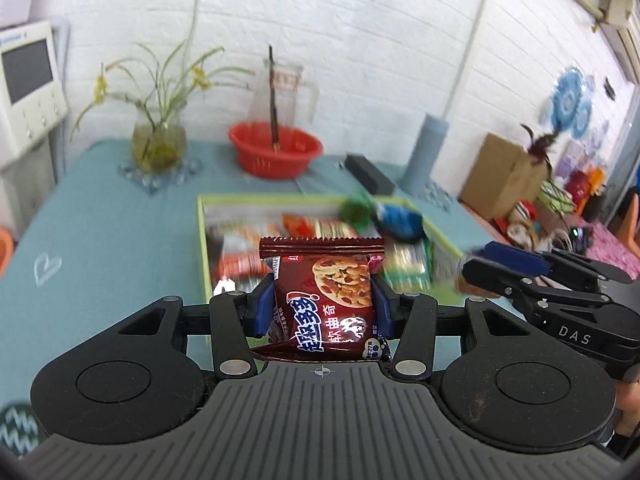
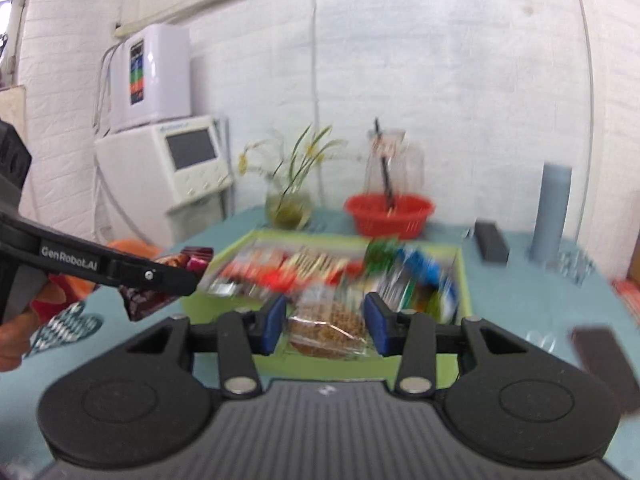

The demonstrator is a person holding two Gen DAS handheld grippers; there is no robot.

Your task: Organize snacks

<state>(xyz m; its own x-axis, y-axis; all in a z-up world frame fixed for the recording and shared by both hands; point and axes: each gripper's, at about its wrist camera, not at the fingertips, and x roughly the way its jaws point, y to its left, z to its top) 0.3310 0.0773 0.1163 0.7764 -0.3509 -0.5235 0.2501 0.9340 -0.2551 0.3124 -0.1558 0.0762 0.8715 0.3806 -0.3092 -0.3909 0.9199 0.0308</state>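
"DAS" on right tongs [image 1: 472,270]; "GenRobot.AI" on left tongs [image 2: 192,276].

Left gripper [image 1: 323,306]: black linkage arms, silver pivot screws, blue pads [image 1: 262,308], a ribbed grey housing with a white crosshair at six o'clock. Right gripper [image 2: 326,326], same build, wears white "DAS" lettering at three o'clock in the left view. Bare skin shows at the edges.
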